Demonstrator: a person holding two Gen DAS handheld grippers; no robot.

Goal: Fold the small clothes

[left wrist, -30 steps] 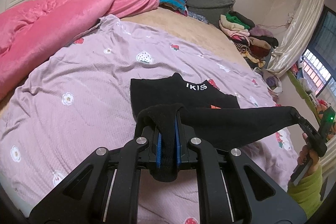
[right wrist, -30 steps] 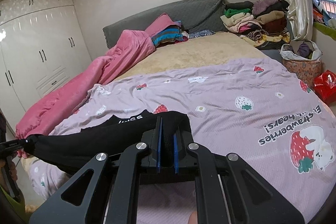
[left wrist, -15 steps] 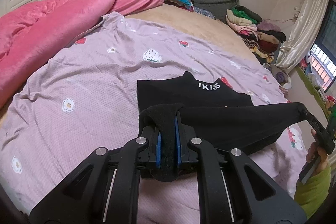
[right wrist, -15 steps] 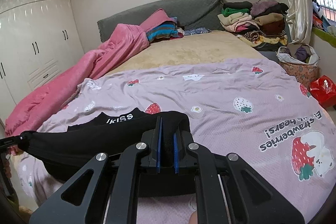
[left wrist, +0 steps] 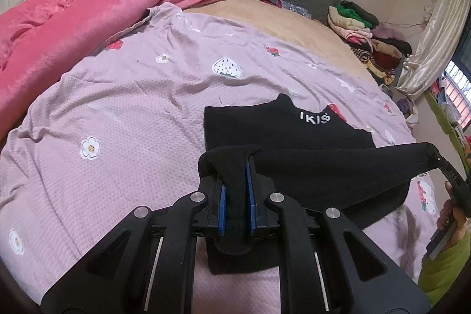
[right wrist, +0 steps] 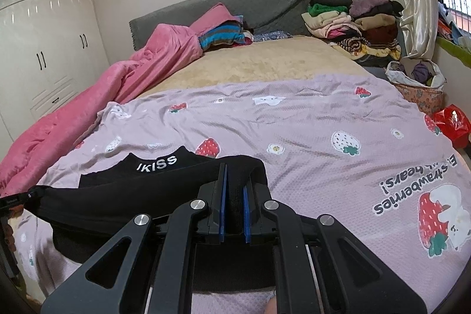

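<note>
Each tool, left (left wrist: 235,181) and right (right wrist: 234,190), clamps one end of the black garment (left wrist: 323,167). The garment's far part lies on the lilac sheet (left wrist: 132,108), its near edge lifted taut.

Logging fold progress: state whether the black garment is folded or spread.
Partly folded: the black garment has its near edge lifted over its flat far part, pinched by left gripper and right gripper.

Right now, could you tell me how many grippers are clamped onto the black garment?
2. The left gripper pinches one end of the black garment in its jaws; the right gripper pinches the opposite end. No other grippers are visible.
</note>
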